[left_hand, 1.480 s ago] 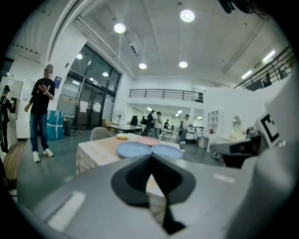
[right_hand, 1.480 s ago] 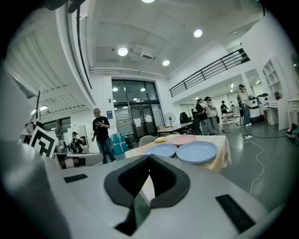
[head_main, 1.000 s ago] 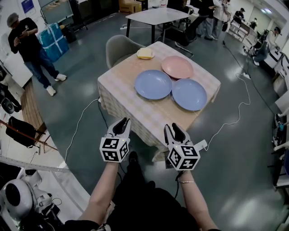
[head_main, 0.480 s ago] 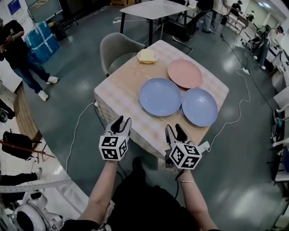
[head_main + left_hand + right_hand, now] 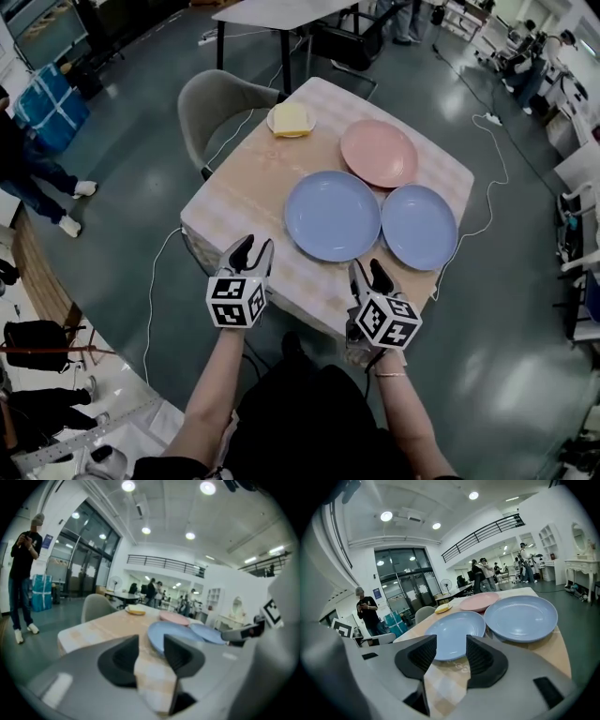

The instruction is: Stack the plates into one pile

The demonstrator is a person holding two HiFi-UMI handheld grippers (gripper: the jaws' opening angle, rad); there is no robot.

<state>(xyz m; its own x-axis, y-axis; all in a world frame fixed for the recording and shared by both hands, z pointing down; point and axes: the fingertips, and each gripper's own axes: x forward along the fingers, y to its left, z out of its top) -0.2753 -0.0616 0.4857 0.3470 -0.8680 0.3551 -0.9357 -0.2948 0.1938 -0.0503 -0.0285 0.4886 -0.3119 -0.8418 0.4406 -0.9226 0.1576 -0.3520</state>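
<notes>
The left gripper (image 5: 253, 251) and right gripper (image 5: 368, 274) have come up to the near edge of the table (image 5: 244, 187) — a second ago they hung short of it. Both jaws have just been opening and stand spread, with nothing between them. The plates are still unstacked: big blue plate (image 5: 332, 215) and small blue plate (image 5: 419, 226) side by side, pink plate (image 5: 379, 153) behind. The left gripper view shows a whole person (image 5: 24, 569) — the head view only the legs.

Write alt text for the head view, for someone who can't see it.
Three unstacked plates lie on a checked table: a blue plate, a second blue plate and a pink plate, with a yellow dish beyond. From the near edge the left gripper and right gripper point at them, empty, jaws just opened wider.
</notes>
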